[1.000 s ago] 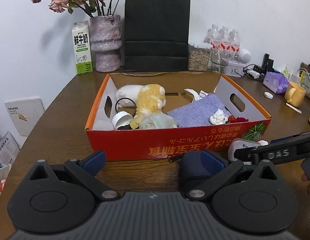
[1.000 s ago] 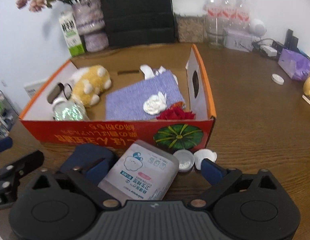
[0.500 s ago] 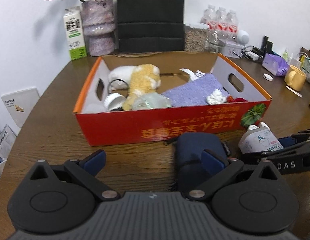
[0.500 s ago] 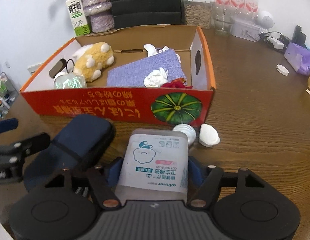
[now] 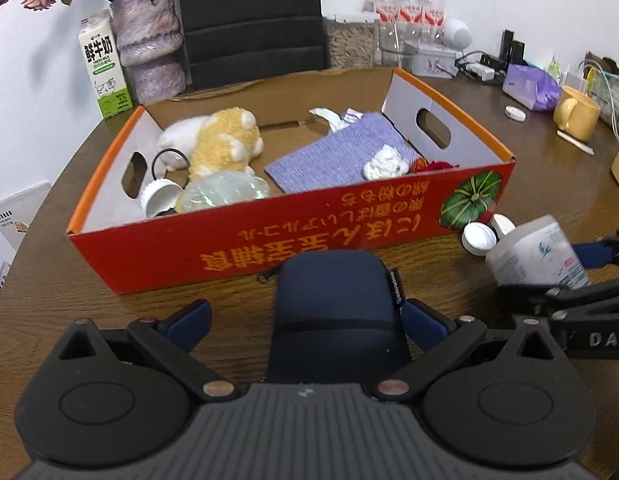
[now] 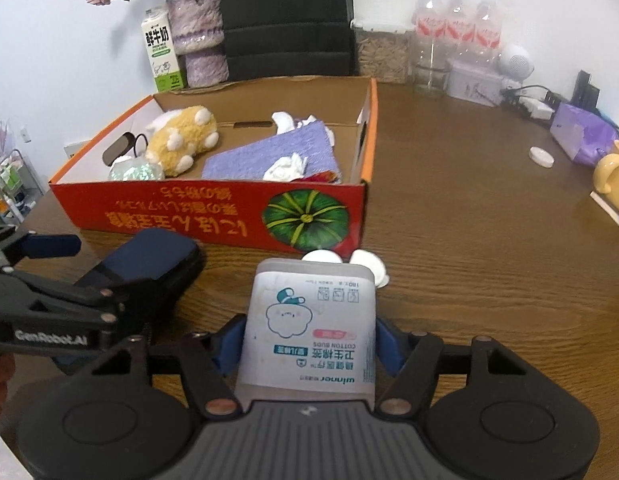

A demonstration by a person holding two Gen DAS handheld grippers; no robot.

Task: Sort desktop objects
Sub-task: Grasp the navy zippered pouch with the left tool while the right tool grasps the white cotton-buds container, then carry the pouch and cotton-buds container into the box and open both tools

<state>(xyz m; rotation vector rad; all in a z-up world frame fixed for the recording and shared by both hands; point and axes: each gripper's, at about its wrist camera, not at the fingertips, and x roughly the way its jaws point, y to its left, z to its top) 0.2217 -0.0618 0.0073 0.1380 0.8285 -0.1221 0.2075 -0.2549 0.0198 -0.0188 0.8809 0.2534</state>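
The right tool is clamped on a cotton bud box, both blue pads pressed to its sides; its jaws have just been closing onto it. Just beyond the box's far end lie two white caps on the wooden surface.

The left tool stands wide, a navy zip case lying between its fingers; the right-hand pad is at the case's side, while the left-hand pad stands apart from it.

Ahead of both tools sits an open red cardboard tray. Inside it are a yellow plush toy, a purple cloth, crumpled white tissue, a white cap, a shiny wrapped bundle and something red in the right-hand near corner.
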